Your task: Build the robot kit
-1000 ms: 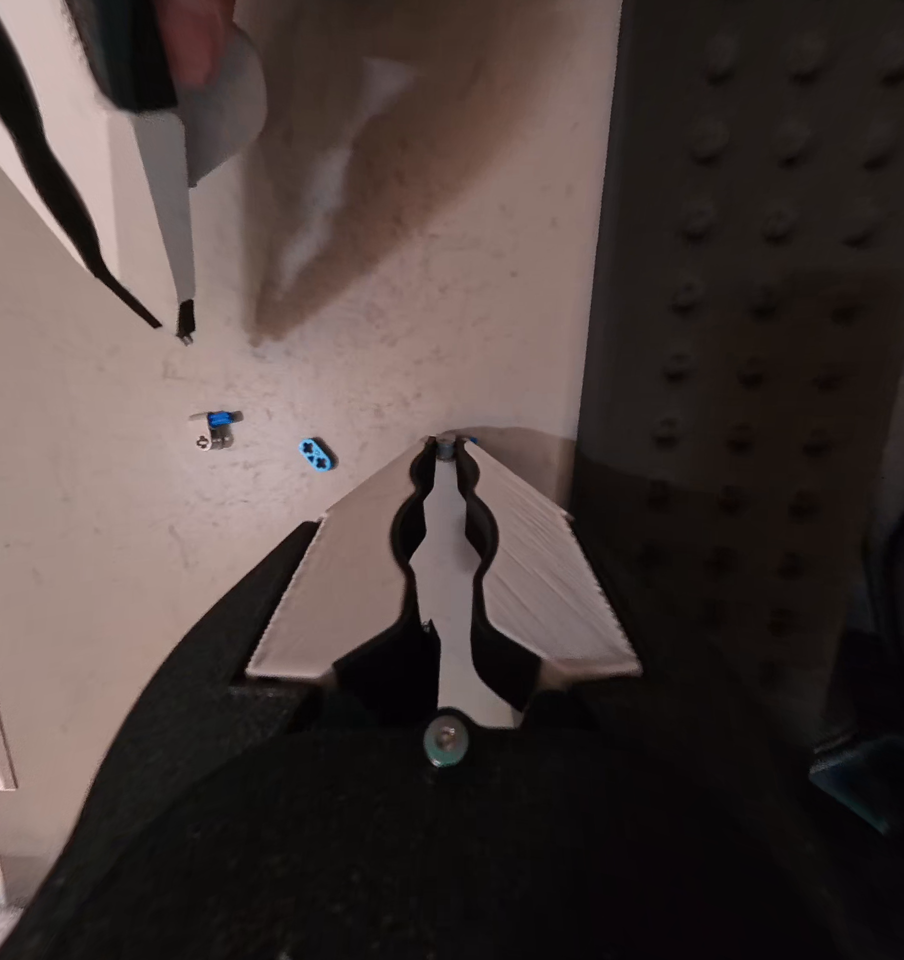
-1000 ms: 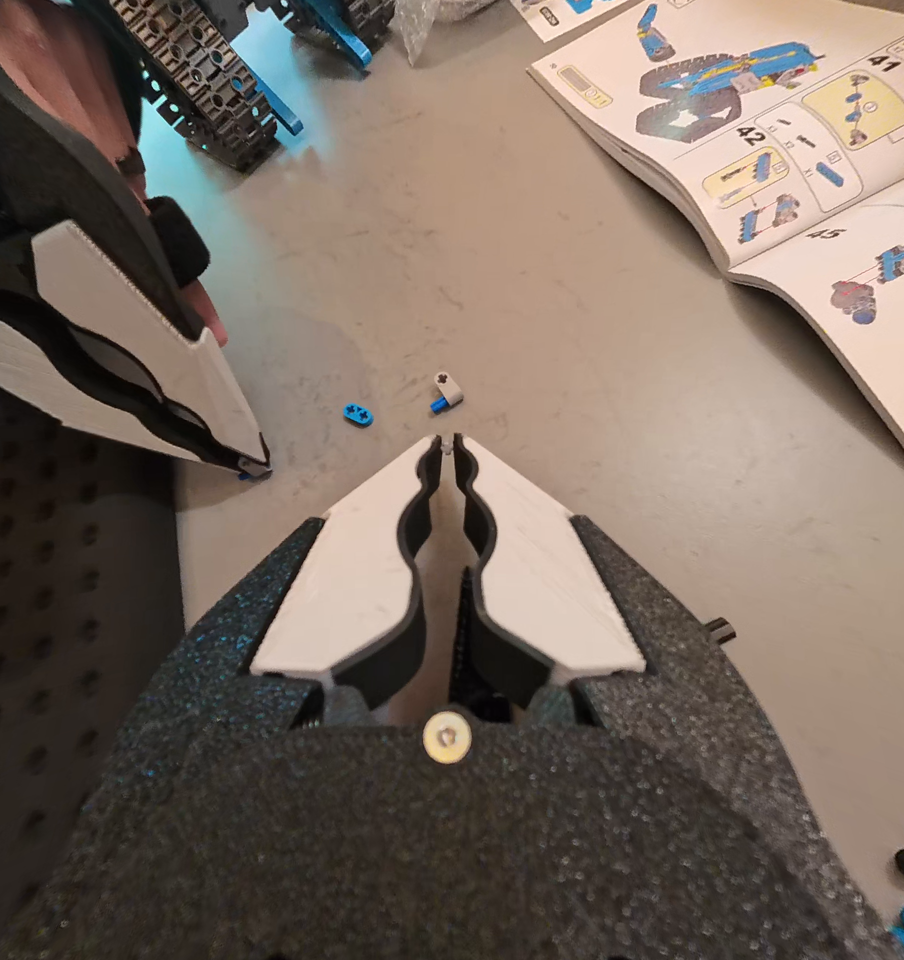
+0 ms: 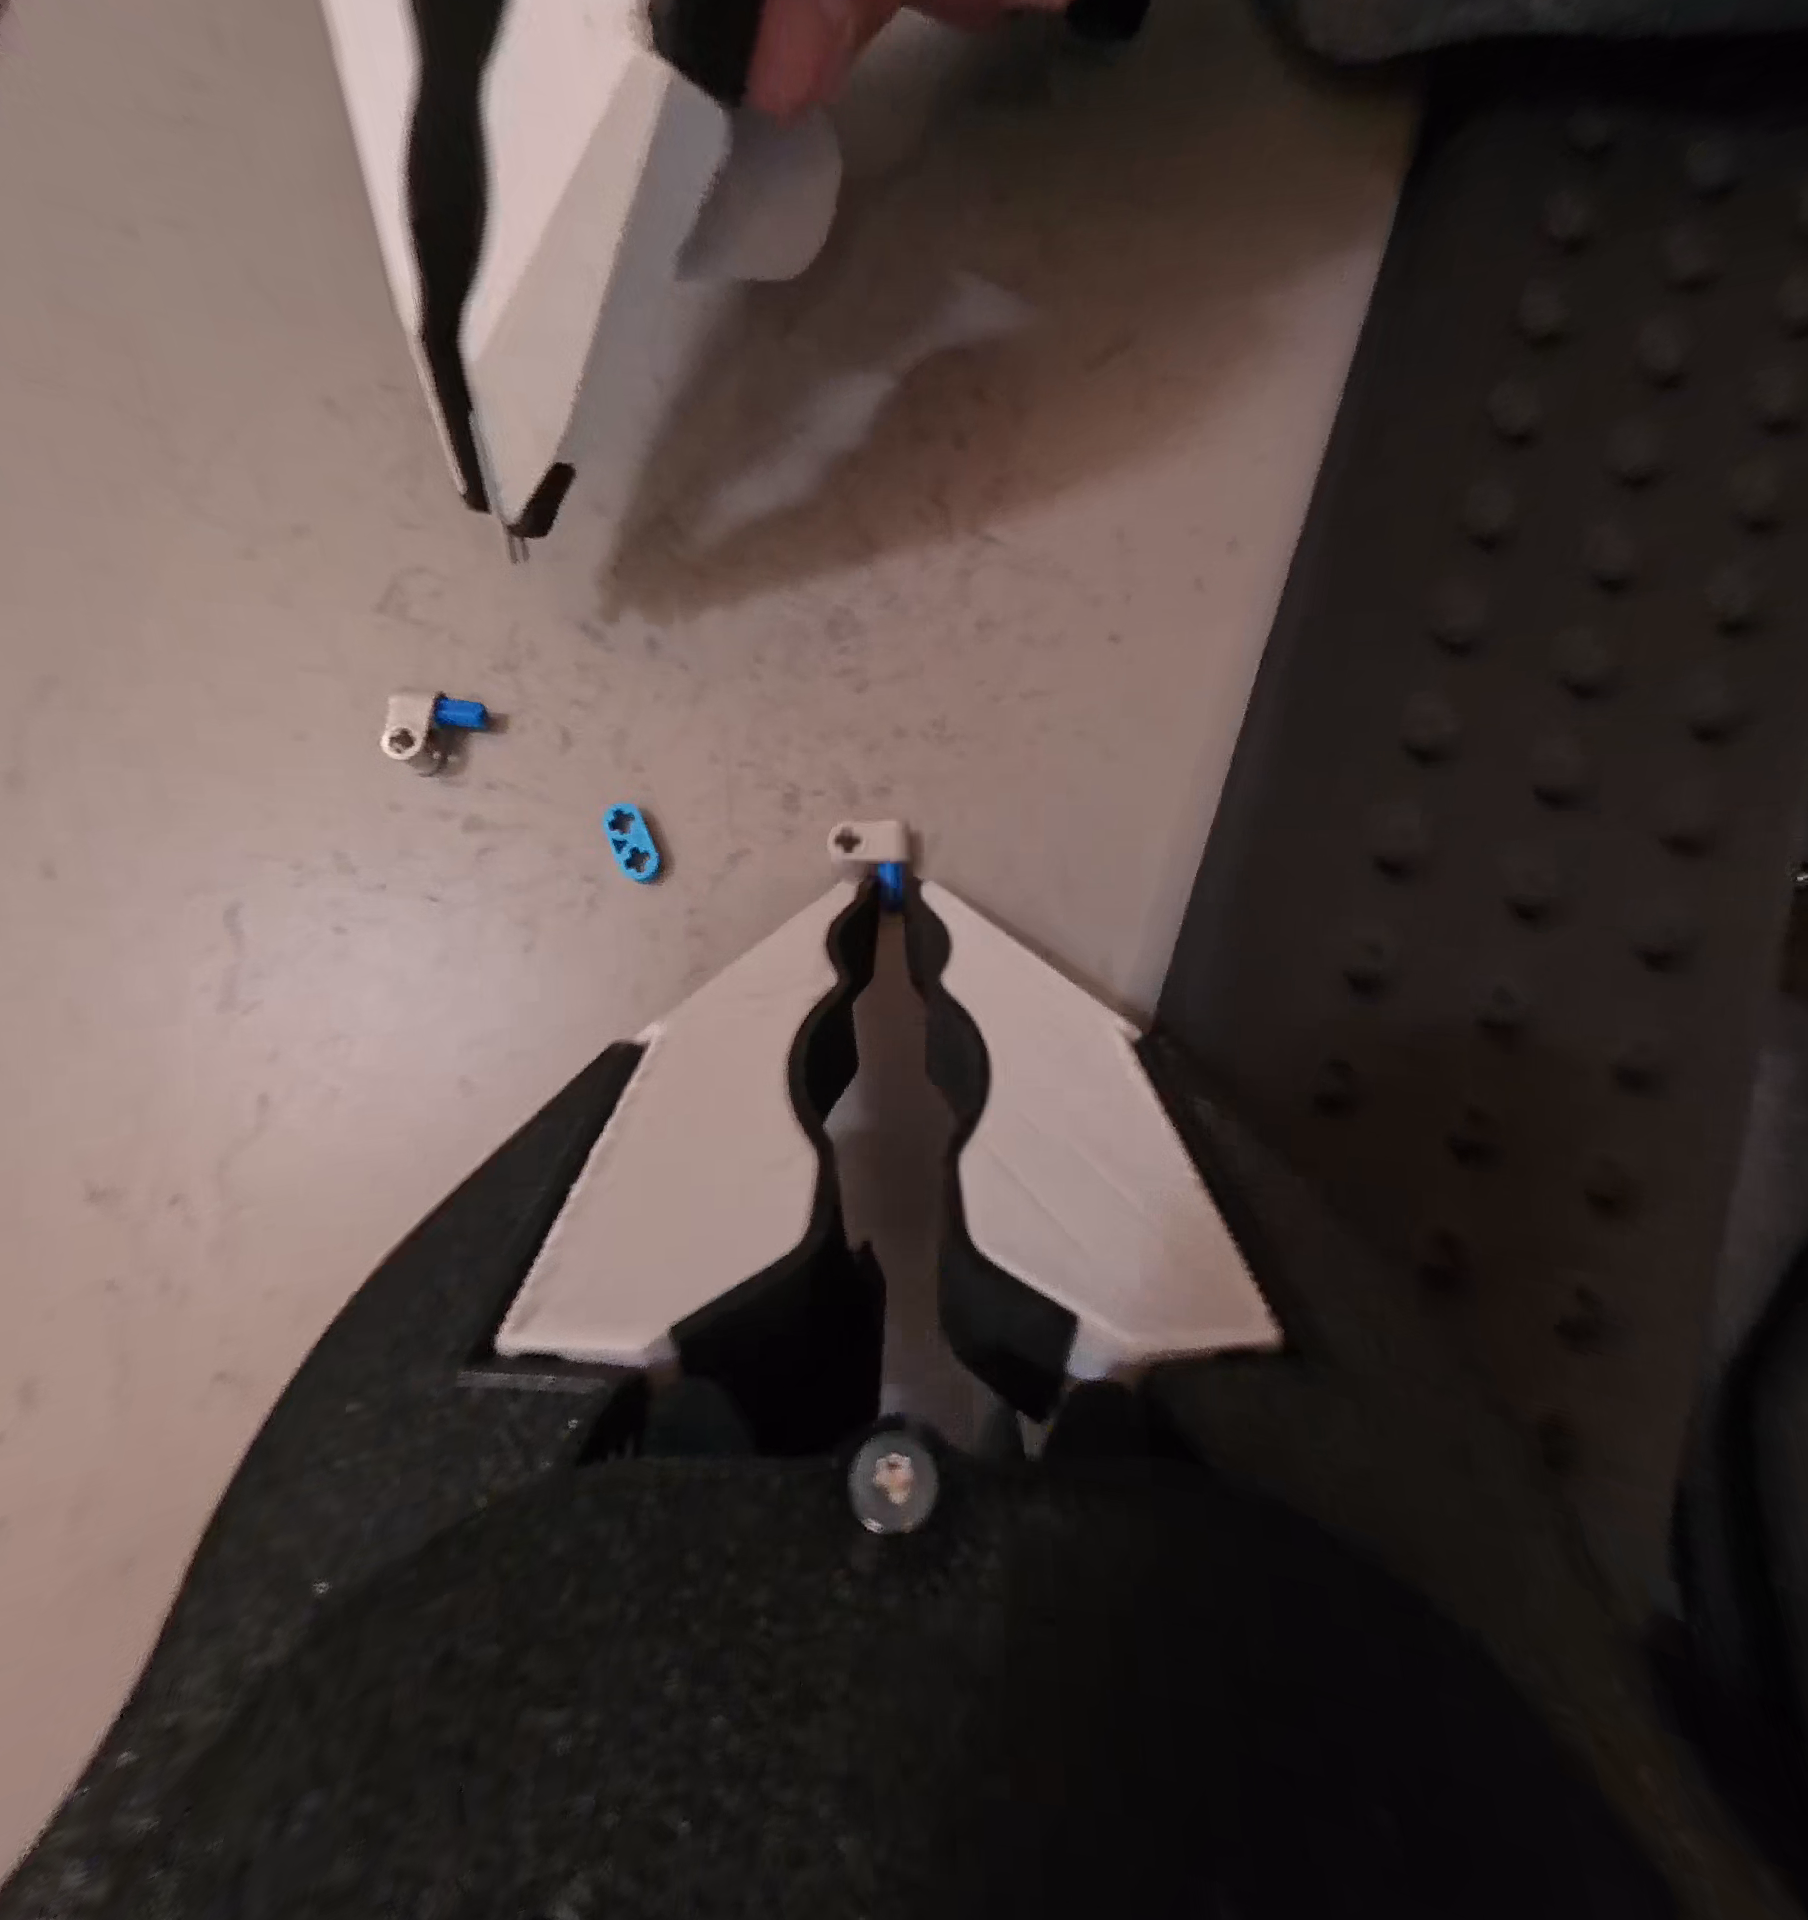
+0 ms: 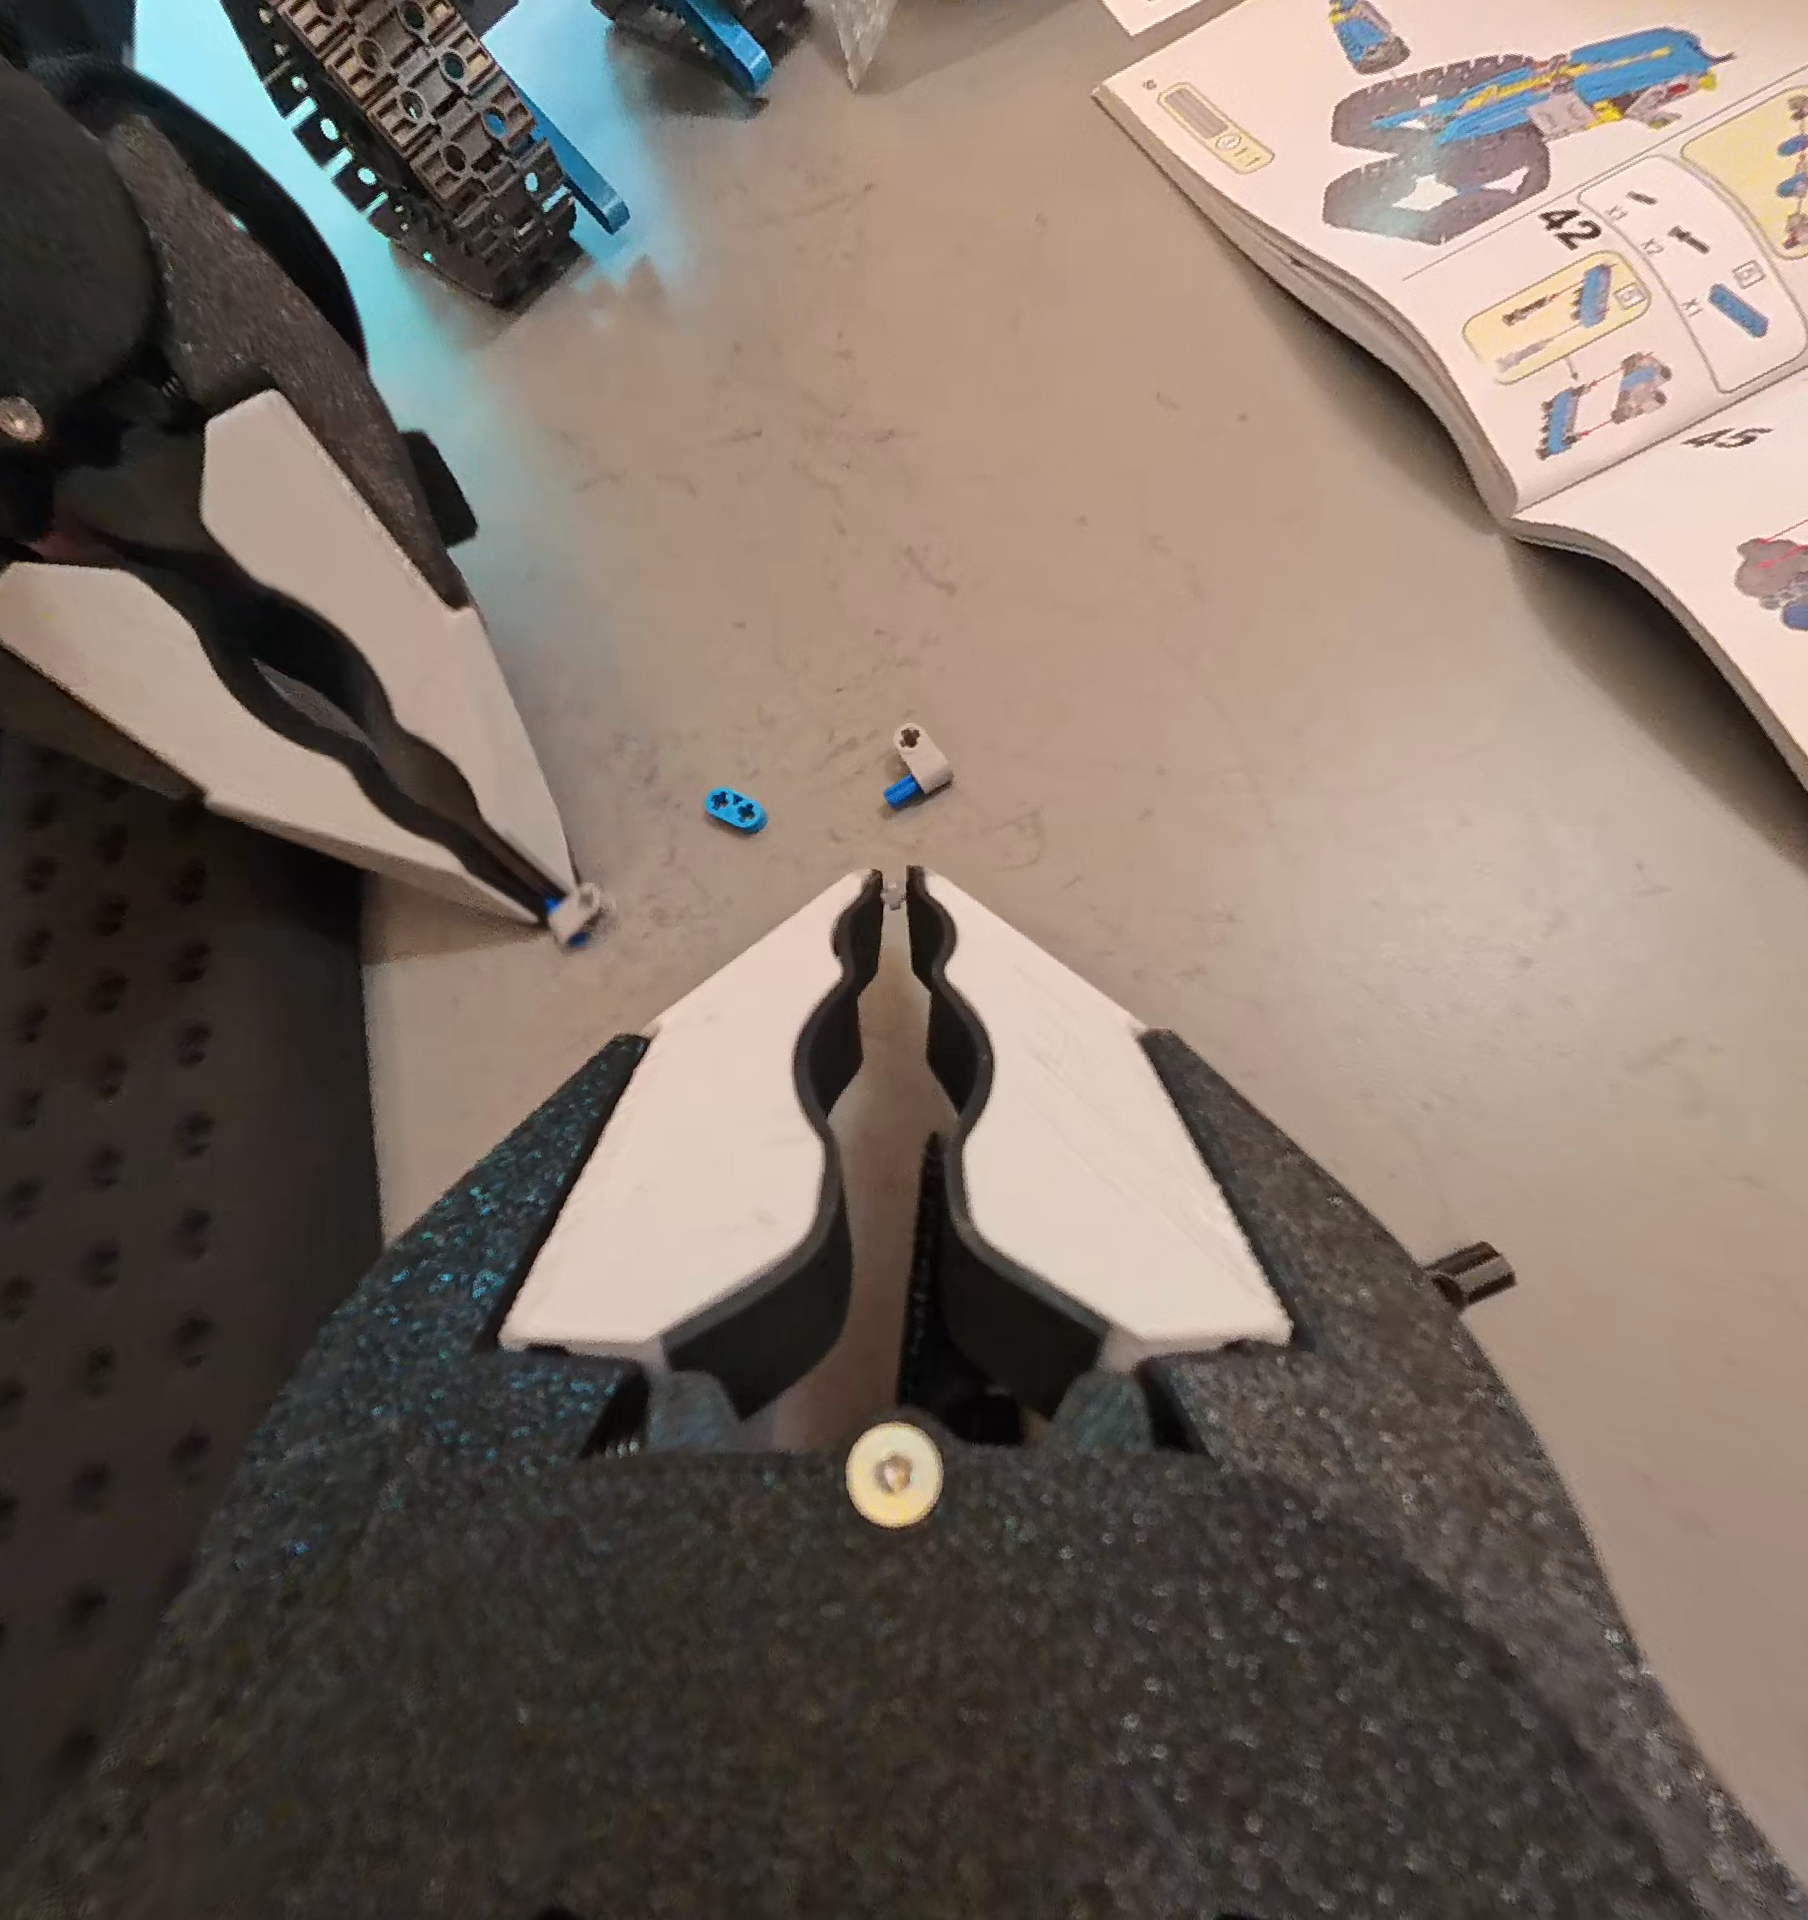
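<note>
Table (image 4: 1139,727): grey, scuffed; booklet (image 4: 1565,291) far right.
Left gripper (image 3: 884,883): pinching blue-pinned grey connector (image 3: 871,840).
Right gripper (image 4: 892,883): nipping tiny grey piece (image 4: 892,891).
Loose: blue link (image 4: 736,808), second connector (image 4: 919,769).

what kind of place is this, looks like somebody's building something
Probably a hobby or lab worktable for building a brick kit: an open instruction booklet, a part-built tracked model, and small loose pieces like the blue two-hole link on the grey tabletop.

I see a grey-beige worktop (image 4: 1139,644), scuffed and mottled, matte. Dark studded mat (image 4: 152,1195) runs along the worktop's left edge in my right cam, right edge in my left cam. Cyan glow on the worktop's far-left corner (image 4: 183,62). Elsewhere warm, dim light, soft shadows.
</note>
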`<control>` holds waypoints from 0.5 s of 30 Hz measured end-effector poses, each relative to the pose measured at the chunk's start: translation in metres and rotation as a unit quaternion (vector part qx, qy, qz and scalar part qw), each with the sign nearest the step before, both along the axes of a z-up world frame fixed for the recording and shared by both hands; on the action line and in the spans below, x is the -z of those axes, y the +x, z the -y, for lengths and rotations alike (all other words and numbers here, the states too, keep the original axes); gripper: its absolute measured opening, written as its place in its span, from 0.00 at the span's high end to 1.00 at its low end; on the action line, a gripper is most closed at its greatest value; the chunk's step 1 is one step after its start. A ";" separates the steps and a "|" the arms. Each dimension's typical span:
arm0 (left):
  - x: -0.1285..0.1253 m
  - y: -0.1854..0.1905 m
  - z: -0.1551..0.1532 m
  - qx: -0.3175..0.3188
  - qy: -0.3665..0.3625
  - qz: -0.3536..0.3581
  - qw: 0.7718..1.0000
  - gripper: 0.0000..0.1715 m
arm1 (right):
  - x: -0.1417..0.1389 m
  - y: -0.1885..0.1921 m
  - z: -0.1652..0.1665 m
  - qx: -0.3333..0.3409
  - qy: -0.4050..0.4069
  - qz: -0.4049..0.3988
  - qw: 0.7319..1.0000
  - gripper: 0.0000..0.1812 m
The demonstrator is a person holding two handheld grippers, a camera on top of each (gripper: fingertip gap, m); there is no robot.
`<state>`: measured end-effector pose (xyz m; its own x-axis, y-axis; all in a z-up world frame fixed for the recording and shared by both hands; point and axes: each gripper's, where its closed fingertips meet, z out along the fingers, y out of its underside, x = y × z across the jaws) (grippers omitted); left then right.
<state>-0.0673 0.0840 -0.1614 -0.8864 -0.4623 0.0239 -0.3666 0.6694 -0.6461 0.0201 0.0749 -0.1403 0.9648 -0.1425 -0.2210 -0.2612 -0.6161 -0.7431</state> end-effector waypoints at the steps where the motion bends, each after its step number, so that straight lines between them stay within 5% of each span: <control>1: 0.000 0.001 0.001 0.004 0.007 0.019 1.000 0.98 | -0.001 -0.001 -0.001 -0.002 0.004 -0.004 1.000 0.98; 6: -0.001 0.022 -0.001 -0.026 -0.011 0.092 0.995 0.98 | -0.020 -0.031 -0.005 -0.070 0.058 -0.044 0.995 0.98; 11: -0.001 0.022 0.000 -0.019 -0.026 0.076 0.997 0.98 | -0.002 -0.055 -0.005 -0.157 -0.009 0.083 0.984 0.98; 15: -0.001 0.023 0.000 -0.018 -0.026 0.076 0.997 0.98 | 0.005 -0.058 -0.007 -0.182 -0.042 0.101 0.977 0.98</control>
